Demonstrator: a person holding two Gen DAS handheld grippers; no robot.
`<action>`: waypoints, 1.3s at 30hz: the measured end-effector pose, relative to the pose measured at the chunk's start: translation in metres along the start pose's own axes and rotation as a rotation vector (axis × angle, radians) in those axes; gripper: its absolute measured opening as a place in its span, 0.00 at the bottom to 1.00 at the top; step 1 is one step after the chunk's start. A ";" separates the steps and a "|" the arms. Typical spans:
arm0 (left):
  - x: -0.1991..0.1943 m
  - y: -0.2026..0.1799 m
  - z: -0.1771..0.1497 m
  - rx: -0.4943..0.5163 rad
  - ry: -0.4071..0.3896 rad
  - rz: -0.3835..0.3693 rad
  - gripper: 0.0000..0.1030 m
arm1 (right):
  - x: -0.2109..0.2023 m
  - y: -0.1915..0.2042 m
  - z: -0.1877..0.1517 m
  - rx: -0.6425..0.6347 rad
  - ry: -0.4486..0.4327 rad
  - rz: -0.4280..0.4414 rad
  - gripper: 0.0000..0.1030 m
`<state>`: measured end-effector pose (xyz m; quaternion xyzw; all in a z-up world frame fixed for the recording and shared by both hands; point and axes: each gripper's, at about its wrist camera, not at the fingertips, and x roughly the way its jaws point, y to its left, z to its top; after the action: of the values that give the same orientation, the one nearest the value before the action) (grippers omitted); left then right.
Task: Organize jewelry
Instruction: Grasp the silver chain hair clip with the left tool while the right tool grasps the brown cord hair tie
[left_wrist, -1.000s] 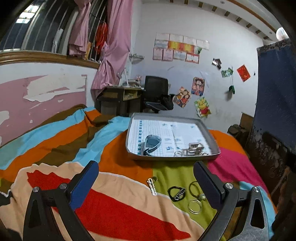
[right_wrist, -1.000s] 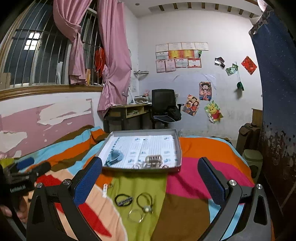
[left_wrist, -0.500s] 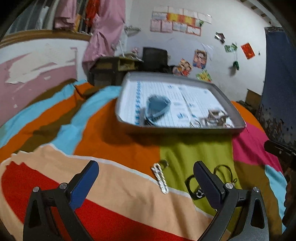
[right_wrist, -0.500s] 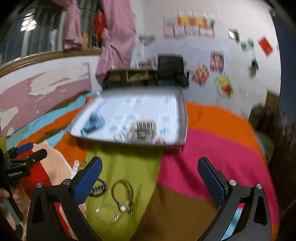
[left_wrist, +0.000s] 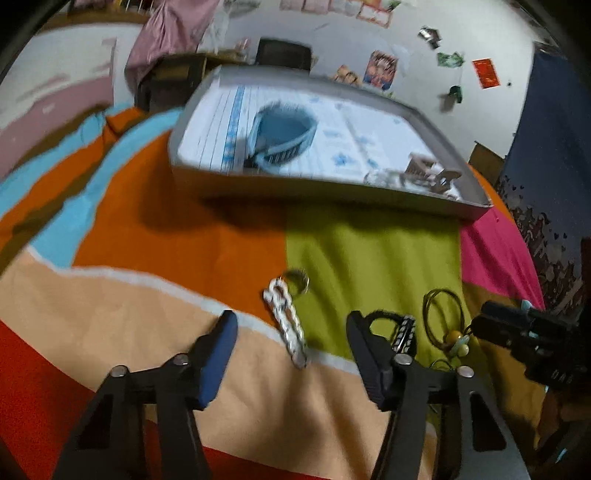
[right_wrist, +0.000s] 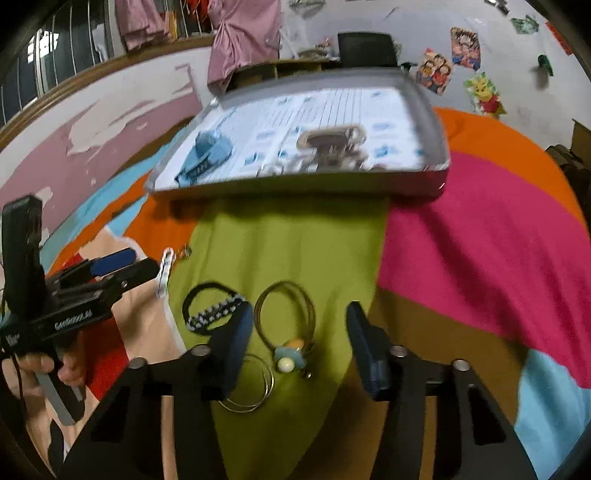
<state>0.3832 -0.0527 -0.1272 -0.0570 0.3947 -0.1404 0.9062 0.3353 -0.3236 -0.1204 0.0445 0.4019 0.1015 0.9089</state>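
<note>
- Jewelry lay loose on the striped blanket (left_wrist: 155, 221), in front of the gray tray (left_wrist: 476, 206).
- Your left gripper (left_wrist: 291, 328) had its jaws wide apart, one on each side of the silver chain (left_wrist: 286, 325), holding nothing.
- Your right gripper (right_wrist: 301, 325) was wide open too, around the gold hoops with beads (right_wrist: 286, 325).
- You had the black beaded band (right_wrist: 212, 308) just beside its left finger.

We can make out one line of white lettering on the side of the left gripper (right_wrist: 122, 267), seen from the right wrist view, but motion blur leaves it unreadable to us. The posters (right_wrist: 436, 72) on the far wall and the printed lining of the tray (right_wrist: 424, 110) show no legible words.
</note>
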 end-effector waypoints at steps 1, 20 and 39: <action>0.002 0.001 -0.001 -0.004 0.011 -0.008 0.48 | 0.002 0.000 0.000 0.006 0.016 0.003 0.40; 0.013 -0.006 -0.009 0.002 0.067 -0.003 0.05 | 0.044 -0.009 -0.023 0.163 0.158 0.057 0.22; -0.039 -0.051 0.055 -0.010 -0.128 0.001 0.04 | -0.028 -0.014 0.021 0.131 -0.175 0.070 0.22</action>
<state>0.3870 -0.0904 -0.0518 -0.0702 0.3368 -0.1338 0.9294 0.3346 -0.3433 -0.0888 0.1263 0.3251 0.1023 0.9316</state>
